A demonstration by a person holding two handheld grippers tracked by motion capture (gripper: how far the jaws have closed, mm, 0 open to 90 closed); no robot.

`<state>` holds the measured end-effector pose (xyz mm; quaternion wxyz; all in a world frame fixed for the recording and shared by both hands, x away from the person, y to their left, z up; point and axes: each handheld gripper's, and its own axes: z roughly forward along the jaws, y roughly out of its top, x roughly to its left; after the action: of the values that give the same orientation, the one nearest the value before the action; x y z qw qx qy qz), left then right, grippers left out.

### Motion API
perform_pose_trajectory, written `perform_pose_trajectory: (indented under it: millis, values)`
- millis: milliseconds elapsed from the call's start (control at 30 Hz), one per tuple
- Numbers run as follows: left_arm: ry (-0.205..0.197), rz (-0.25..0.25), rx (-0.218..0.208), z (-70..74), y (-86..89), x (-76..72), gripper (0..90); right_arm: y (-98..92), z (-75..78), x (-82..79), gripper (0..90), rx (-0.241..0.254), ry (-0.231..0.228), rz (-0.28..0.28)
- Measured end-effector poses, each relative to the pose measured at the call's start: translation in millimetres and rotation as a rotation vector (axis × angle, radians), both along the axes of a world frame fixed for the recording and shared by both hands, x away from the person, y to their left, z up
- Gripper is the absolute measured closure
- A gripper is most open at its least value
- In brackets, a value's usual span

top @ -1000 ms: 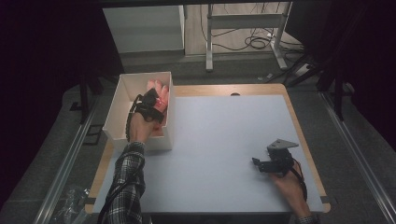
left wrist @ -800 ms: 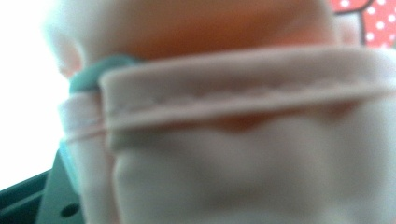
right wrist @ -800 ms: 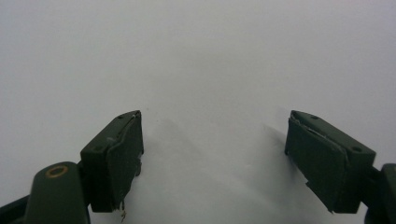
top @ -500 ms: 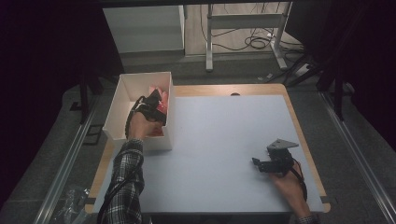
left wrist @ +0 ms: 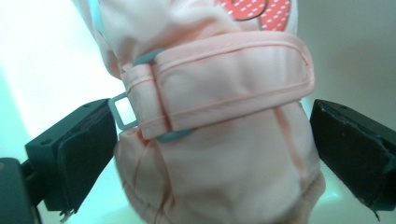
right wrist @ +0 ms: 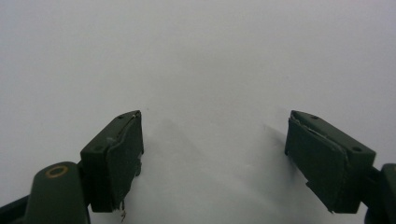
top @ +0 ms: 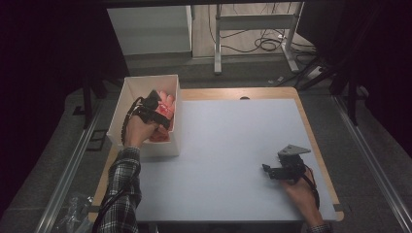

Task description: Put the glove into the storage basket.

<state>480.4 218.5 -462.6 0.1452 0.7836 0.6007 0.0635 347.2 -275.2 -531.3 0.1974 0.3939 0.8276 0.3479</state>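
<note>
High view: left gripper [top: 156,104] in the white box [top: 127,94], over the pink mitten [top: 167,104]. Right gripper [top: 273,172] low on the table [top: 228,141].

Left gripper view: jaws just opened wide, mitten [left wrist: 219,140] between, not squeezed.

Right gripper view: jaws apart, holding nothing.

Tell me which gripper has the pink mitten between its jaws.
The left gripper, over the white box. Its jaws have just been opening and flank the pink mitten without pressing it. The right gripper stands open over bare table.
</note>
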Motion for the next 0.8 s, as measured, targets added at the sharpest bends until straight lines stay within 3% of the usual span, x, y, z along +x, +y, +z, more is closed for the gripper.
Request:
perform_pose_trajectory:
  millis: [467, 800]
  values:
    - [-0.097, -0.009, -0.004, 8.0, 10.7, -14.0, 2.2, 0.0, 0.0, 0.0, 19.6, -0.001, -0.001, 0.0]
    - [-0.137, 0.003, 0.006, 15.0, 18.9, -22.3, 2.2, 0.0, 0.0, 0.0, 19.6, -0.001, -0.001, 0.0]
